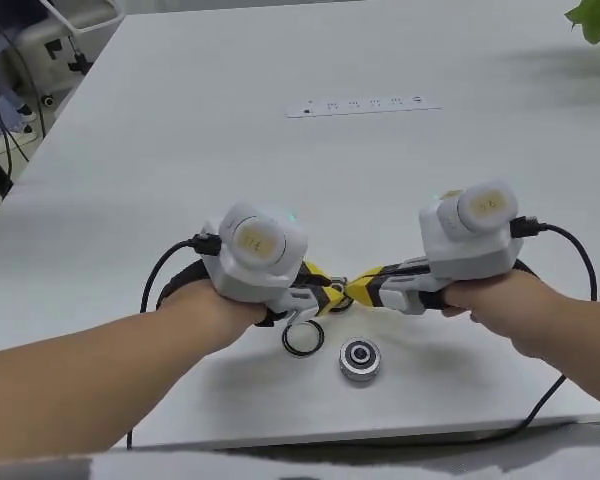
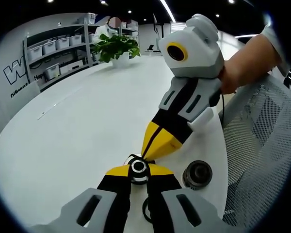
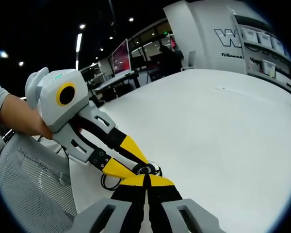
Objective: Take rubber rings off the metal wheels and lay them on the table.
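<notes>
Shows, at lower centre of the head view, the left tongs [image 1: 325, 297] and the right tongs [image 1: 353, 293] meeting tip to tip over the near edge of the white table [image 1: 180, 150], each held in a hand. Between the tips: a small wheel [image 1: 338, 302] with a dark rim.

Left gripper view, bottom centre: yellow jaw tips of the left tongs closed against either side of the small wheel [image 2: 138, 167], pale hub facing the camera. From the upper right, the right tongs [image 2: 148, 151], jaws pressed together into a single point that touches the wheel's upper rim. Cannot tell whether that point pinches the rubber.

Right gripper view, bottom centre: same contact seen from the other side, with the right tongs [image 3: 146, 178] narrowed to a point at the wheel and the left tongs [image 3: 136, 165] entering from the left.

Just below the tongs in the head view, flat on the table: a loose rubber ring [image 1: 303, 338], black. Just right of it, near but apart: a bare metal wheel [image 1: 360, 359].

Upper centre of the head view: a power strip [image 1: 363, 104]. Top right corner: leaves of a plant [image 1: 595, 18].
</notes>
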Available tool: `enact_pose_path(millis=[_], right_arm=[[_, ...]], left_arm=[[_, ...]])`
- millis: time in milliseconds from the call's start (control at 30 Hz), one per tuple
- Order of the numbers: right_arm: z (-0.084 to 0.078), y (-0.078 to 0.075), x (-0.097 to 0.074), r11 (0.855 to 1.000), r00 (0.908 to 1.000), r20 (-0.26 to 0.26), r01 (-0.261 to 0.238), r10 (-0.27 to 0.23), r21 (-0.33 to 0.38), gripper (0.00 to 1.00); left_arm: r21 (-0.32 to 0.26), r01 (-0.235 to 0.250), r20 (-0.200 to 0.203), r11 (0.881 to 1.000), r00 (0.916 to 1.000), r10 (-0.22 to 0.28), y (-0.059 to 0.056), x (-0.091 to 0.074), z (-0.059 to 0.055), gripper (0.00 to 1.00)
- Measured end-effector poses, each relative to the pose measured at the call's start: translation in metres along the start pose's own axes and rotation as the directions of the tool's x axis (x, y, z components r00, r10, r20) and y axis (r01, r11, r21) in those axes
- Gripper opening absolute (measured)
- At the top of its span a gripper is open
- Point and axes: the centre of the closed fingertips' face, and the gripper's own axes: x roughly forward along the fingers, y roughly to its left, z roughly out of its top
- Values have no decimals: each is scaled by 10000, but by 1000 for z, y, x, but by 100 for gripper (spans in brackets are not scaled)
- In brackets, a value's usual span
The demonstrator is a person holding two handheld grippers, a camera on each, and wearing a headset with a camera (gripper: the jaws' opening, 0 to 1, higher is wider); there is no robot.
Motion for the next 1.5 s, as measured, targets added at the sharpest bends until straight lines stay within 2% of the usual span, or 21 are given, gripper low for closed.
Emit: enact_pose_path(millis=[267,400,467,633,800,1000,1200,1500], right_arm=[[2,4,1,9999,9999,60,-111,112,-84,0],[11,12,-1,9986,9976,456,-517,514,54,0],[11,11,0,9990,9984,391,-396,404,-216,0],[8,10,0,9993,9987,387,-317,324,-195,0],[6,9,-2,9995,9991,364,-227,234,-210,0],[6,8,-2,9996,9992,345,-199,205,-191,0],[11,6,-5,9997,9987,484,-179,186,-139,0],[20,7,-11,9996,9964,802,-279,283,-58,0]], left_arm=[[-22,25,40,10000,10000,-25,0,0,0,7],[-20,38,35,10000,10000,-38,0,0,0,7],[-32,40,47,10000,10000,-40,0,0,0,7],[-59,42,-12,10000,10000,-42,0,0,0,7],[8,43,103,10000,9999,-43,0,0,1,7],[174,71,-115,9998,9999,-69,1,1,2,9],[231,435,-71,9988,9990,-433,-8,-4,6,16],[259,576,152,9980,9982,-580,-14,-24,8,21]])
